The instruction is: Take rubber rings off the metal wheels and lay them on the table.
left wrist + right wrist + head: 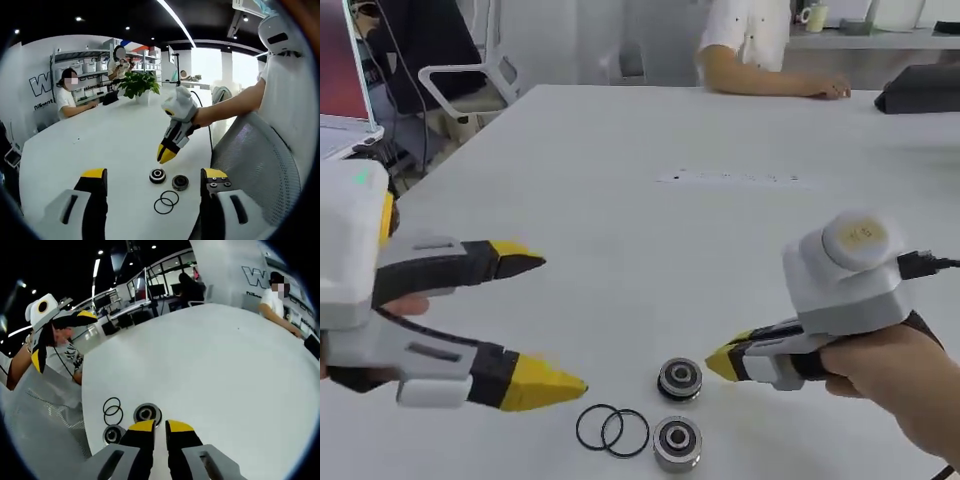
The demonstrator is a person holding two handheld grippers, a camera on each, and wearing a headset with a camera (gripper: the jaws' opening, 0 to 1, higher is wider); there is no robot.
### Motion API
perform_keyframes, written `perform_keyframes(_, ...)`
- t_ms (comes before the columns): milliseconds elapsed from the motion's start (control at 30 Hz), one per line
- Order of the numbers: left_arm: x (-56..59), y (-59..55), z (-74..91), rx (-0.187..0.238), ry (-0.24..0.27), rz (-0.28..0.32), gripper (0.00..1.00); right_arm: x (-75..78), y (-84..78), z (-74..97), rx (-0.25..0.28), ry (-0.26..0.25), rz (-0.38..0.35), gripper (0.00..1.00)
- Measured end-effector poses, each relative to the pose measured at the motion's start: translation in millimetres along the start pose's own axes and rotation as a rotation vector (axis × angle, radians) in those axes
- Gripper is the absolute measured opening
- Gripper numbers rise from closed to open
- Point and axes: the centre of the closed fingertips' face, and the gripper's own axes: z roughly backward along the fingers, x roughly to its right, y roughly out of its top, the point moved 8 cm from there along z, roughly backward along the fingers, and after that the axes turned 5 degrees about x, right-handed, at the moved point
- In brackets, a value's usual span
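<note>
Two metal wheels (680, 379) (677, 442) lie flat near the table's front edge. Two black rubber rings (612, 430) overlap on the table just left of the nearer wheel. My left gripper (545, 322) hovers left of them, jaws wide open and holding nothing. My right gripper (715, 362) is shut with nothing in it, its yellow tips just right of the farther wheel. The left gripper view shows the wheels (157, 175) (180, 182), the rings (166, 202) and the right gripper (166, 154). The right gripper view has a wheel (147, 413) right before its tips (160, 427), with the rings (112, 410) to the left.
The white table (700, 230) stretches far ahead. A person (750, 45) sits at its far side with an arm on it. A black bag (920, 90) lies far right, a laptop (340, 90) far left, and a chair (470, 85) stands beyond the left edge.
</note>
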Motion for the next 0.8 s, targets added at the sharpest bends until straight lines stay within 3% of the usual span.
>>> perform_keyframes(200,-7.4,14.8,-25.3,0.039,-0.021,-0.043,0.69,2.1,-5.3,-1.1,-0.013,0.004,0.005,0.08)
perform_keyframes(400,-17.8,17.5,-49.4,0.042,-0.038,-0.070,0.61,-1.2,-8.3,-4.6,0.008,0.049,0.023,0.16)
perform_keyframes(600,-23.4,7.1,-80.6,0.050,-0.061,-0.053,0.50,-5.2,-11.9,-8.7,0.002,0.078,0.065,0.23)
perform_keyframes(800,-16.9,-10.9,-102.4,-0.005,-0.107,-0.063,0.41,-8.0,-14.1,-12.2,-0.002,0.093,0.096,0.25)
